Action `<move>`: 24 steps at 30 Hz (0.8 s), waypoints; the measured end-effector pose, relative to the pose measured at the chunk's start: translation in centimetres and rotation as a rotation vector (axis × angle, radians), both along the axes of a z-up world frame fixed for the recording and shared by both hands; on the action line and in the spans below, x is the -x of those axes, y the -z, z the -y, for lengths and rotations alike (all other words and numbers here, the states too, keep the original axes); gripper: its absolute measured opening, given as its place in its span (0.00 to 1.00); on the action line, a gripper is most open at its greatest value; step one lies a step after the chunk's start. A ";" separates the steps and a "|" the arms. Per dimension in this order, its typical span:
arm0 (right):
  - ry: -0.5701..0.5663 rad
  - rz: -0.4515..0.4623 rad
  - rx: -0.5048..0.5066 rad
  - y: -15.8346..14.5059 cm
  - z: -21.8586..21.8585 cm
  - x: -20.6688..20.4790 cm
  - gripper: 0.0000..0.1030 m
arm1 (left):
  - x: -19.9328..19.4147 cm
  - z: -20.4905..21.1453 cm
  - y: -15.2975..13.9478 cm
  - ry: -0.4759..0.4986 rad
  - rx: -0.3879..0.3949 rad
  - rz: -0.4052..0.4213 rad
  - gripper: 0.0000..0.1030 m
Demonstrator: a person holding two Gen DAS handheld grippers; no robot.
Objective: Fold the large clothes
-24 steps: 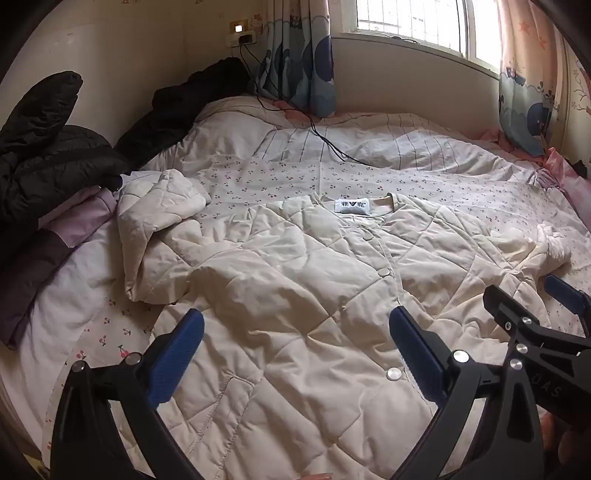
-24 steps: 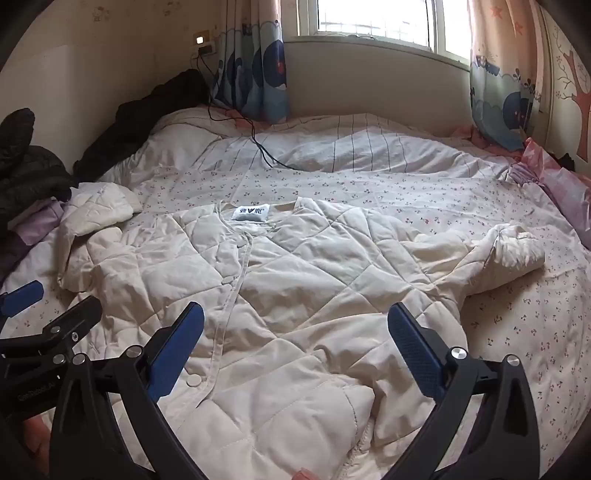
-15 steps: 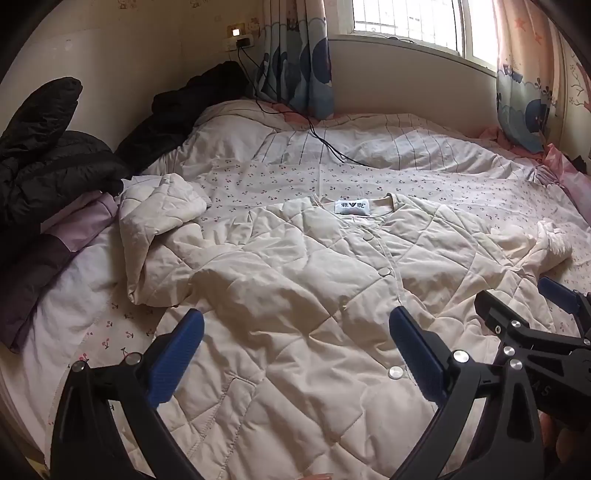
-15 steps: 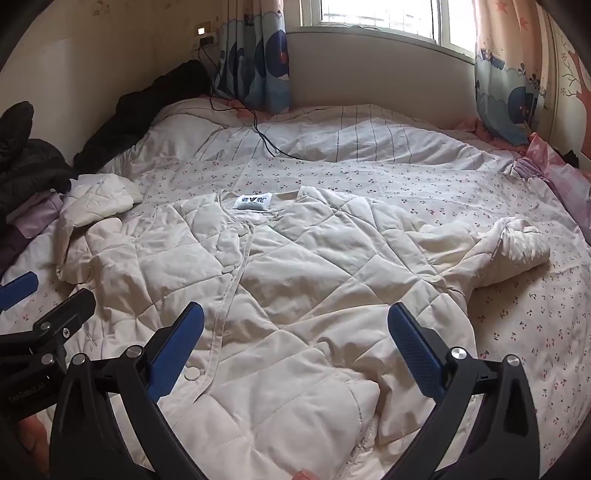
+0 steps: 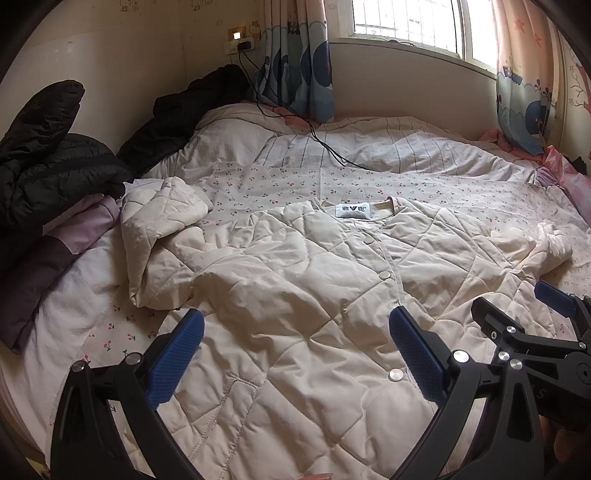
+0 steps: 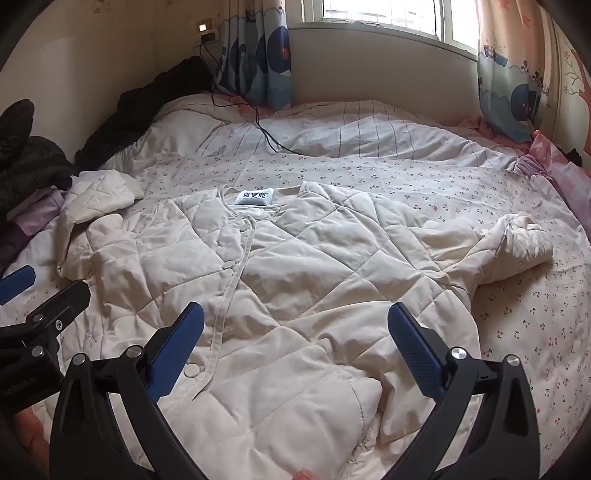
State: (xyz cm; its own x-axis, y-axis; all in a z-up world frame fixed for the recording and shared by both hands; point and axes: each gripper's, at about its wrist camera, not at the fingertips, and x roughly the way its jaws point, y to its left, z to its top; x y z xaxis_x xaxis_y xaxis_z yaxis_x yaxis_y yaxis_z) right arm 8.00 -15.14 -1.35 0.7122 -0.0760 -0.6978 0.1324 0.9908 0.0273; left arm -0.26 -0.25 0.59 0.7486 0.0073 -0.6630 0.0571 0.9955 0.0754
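A wide bed (image 5: 369,173) with a cherry-print cover fills the room, and a cream quilted jacket (image 5: 295,295) lies spread face-up across its middle, collar label toward the window, sleeves flung out to either side. Over its lower half hang the left gripper (image 5: 295,350) and right gripper (image 6: 295,347), side by side, both spread wide and holding nothing.

Bed (image 5: 424,184): covered with a cherry-print sheet; striped quilt (image 5: 406,147) bunched at the far side under the window (image 5: 406,26). Black padded coats (image 5: 48,162) heaped at the left edge, over a lilac garment (image 5: 85,229). Black cable (image 5: 325,147) trailing from a wall socket (image 5: 240,46) across the quilt. Cartoon-print curtains (image 5: 299,62) flanking the window. Pink bedding (image 5: 565,177) at the right.
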 end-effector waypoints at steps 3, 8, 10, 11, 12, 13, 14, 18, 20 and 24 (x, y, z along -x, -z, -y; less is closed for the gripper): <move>0.000 -0.002 0.000 0.0 0.0 -0.1 0.93 | 0.0 0.0 0.0 0.000 0.001 0.001 0.93; -0.002 -0.003 -0.005 0.1 0.0 0.0 0.93 | 0.1 0.0 -0.1 0.000 0.001 0.001 0.93; -0.001 -0.003 -0.006 0.1 0.0 0.0 0.93 | 0.1 0.0 0.1 -0.002 0.001 0.002 0.93; -0.001 -0.004 -0.006 0.1 0.0 0.0 0.93 | 0.1 0.0 0.1 -0.001 0.001 0.002 0.93; -0.001 -0.004 -0.006 0.1 0.0 0.0 0.93 | 0.1 0.0 0.0 -0.001 0.001 0.003 0.93; 0.000 -0.004 -0.006 0.1 0.0 0.0 0.93 | 0.1 0.0 0.1 -0.001 0.000 0.003 0.93; -0.001 -0.004 -0.006 0.1 0.1 0.0 0.93 | 0.1 0.0 0.1 -0.001 0.000 0.003 0.93; -0.002 -0.006 -0.008 0.1 0.0 -0.1 0.93 | 0.0 0.3 -0.2 0.003 -0.001 -0.005 0.93; -0.006 -0.012 -0.016 0.4 0.0 0.0 0.93 | -0.2 0.4 -0.3 0.003 0.000 -0.011 0.93; -0.012 -0.034 -0.081 0.7 0.6 -0.1 0.93 | -0.8 0.6 0.2 0.000 0.008 -0.024 0.93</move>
